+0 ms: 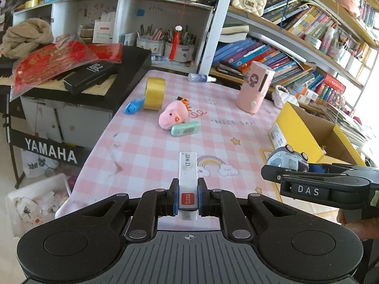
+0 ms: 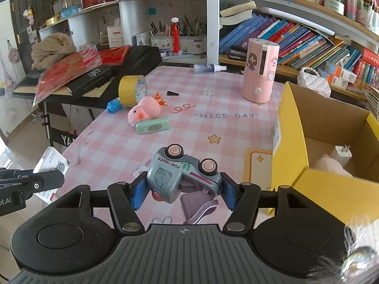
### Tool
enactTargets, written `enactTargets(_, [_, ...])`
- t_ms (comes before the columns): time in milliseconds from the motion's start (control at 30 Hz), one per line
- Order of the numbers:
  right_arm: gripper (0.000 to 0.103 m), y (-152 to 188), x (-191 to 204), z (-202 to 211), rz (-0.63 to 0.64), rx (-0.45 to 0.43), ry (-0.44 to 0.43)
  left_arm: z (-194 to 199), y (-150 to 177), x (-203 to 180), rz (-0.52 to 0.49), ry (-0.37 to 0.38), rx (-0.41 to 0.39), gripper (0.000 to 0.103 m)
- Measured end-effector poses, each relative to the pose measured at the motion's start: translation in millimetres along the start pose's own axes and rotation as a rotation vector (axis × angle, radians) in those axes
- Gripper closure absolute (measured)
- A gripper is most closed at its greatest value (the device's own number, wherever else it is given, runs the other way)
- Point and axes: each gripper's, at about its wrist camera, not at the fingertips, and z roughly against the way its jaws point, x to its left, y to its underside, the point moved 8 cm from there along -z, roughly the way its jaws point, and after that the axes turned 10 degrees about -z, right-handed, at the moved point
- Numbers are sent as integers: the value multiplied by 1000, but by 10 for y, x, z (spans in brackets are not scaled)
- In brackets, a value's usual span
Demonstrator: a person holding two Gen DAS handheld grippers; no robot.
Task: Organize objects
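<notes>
Covering the bench (image 1: pixel 151 146): a pink-and-white checked cloth printed "NICE DAY", with stars and a rainbow.

Room: bookshelves (image 2: pixel 308 37) packed with books run along the right wall; white cubby shelves (image 1: pixel 163 11) at the back hold pen cups. A black Yamaha keyboard (image 1: pixel 132 64) stands at the bench's left edge, piled with red packets and a beige cloth.

Loose items on the bench: yellow tape roll (image 1: pixel 154 93) on edge, blue wad (image 1: pixel 133 106) touching it, pink plush chick (image 1: pixel 171 116) with a mint-green case (image 1: pixel 186 129) just beside it, pink cylinder appliance (image 2: pixel 259 69) upright, small spray bottle (image 2: pixel 208 68) lying at the far edge.

Containers: yellow cardboard box (image 2: pixel 289 127), open, at the bench's right side; inside I can see a white charger plug (image 2: pixel 341 153) and something pale pink. White bin (image 1: pixel 35 201) on the floor, lower left, holding crumpled paper.

Held items: my left gripper (image 1: pixel 187 197) is clamped on a white staple box (image 1: pixel 187 172), lifted above the near bench edge. My right gripper (image 2: pixel 183 190) is clamped on a grey-blue toy truck (image 2: pixel 182 170), tipped wheels-up, just left of the yellow box.
</notes>
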Motion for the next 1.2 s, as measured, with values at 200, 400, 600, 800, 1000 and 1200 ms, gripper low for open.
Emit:
enactTargets(200, [44,163,-6,216,-16,-13,12,180,103,-98,-23,14,-10,90])
enactTargets(400, [44,372,-84,405,-47,-12,33,289,215,-230,-56,38,-3,90])
enactTargets(600, [44,598,-210,597,-105,-15,68,380,323,-391,-112,76,8,90])
enactTargets(800, [44,835,-317,772,-163,-14,101,427,452,-580,-178,127,32,90])
enactTargets(1000, [44,979,-484,972,-216,-27,159,441,486,-791,-227,192,32,90])
enactTargets(1200, [44,1060,-738,1162,-273,-41,239,413,476,-1041,-271,261,28,90])
